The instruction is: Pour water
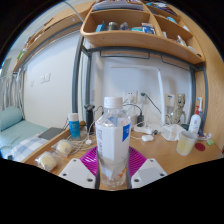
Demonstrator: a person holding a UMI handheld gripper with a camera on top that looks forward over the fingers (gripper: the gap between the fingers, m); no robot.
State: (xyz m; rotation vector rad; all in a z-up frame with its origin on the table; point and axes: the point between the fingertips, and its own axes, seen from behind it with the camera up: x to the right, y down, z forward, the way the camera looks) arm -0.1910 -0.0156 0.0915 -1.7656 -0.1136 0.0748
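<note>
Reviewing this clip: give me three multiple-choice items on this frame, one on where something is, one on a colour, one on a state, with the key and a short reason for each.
1. Where is the water bottle?
A. Between the gripper fingers
B. On the upper shelf
C. Lying flat on the desk beyond the fingers

2. What colour is the bottle's cap?
A. Red
B. White
C. Green

3. What is the state of the bottle?
A. Tipped over and pouring
B. Upright with its cap on
C. Upright with its cap off

Key: 1 A, the clear bottle stands between the two fingers, against their pink pads. 2 B, the cap on top of the bottle is white. 3 B, the bottle stands vertical and the cap sits on its neck, so pouring has not begun; a beige cup waits on the desk beyond the fingers.
</note>
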